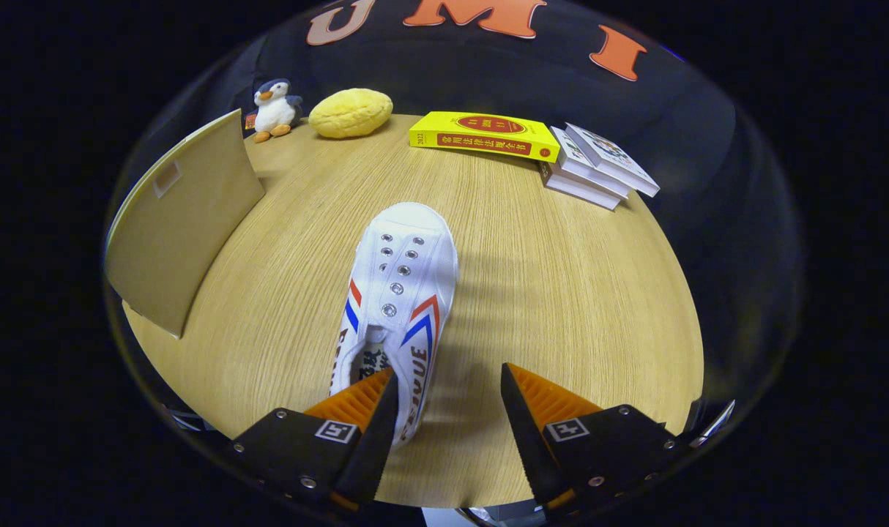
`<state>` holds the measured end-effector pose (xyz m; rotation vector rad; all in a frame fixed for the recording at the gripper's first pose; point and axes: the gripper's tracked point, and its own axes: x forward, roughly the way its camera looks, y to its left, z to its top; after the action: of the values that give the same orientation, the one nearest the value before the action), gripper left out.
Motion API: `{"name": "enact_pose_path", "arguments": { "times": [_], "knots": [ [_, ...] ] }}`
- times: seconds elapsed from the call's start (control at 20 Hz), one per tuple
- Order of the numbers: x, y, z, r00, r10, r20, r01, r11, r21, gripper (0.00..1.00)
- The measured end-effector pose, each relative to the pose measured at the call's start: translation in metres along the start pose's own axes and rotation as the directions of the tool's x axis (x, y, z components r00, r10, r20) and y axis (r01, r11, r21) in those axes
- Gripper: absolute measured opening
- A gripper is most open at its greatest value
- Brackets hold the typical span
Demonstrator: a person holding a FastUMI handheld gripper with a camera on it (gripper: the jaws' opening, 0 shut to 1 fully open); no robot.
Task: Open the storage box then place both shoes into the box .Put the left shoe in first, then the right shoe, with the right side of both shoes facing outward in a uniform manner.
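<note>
A white canvas shoe (400, 293) with red and blue stripes lies on the wooden table (562, 293), toe pointing away from me. My gripper (448, 380) is open. Its left finger (364, 402) sits over the shoe's heel opening, and its right finger (536, 402) hangs over bare table to the shoe's right. The right side wall of the shoe stands between the two fingers. A beige flap (181, 219) of the storage box stands upright to the left of the shoe; the box's inside is hidden.
Beyond the shoe, at the table's back, lie a yellow book (485, 135) and a stack of white books (598, 172). A penguin plush (274, 108) and a yellow plush (351, 113) sit at the back left behind the flap.
</note>
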<state>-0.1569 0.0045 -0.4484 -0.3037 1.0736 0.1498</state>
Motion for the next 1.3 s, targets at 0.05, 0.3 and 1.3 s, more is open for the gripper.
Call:
{"name": "enact_pose_path", "arguments": {
  "times": [0.05, 0.3, 1.3],
  "knots": [
    [0.002, 0.000, 0.004, 1.000, -0.002, 0.024, 0.002, 1.000, -0.002, 0.79],
    [0.011, -0.004, 0.024, 0.987, -0.016, 0.160, 0.016, 1.000, 0.003, 0.69],
    [0.036, -0.006, 0.061, 0.976, 0.131, 0.172, -0.169, 0.960, 0.225, 0.00]
  ]
}}
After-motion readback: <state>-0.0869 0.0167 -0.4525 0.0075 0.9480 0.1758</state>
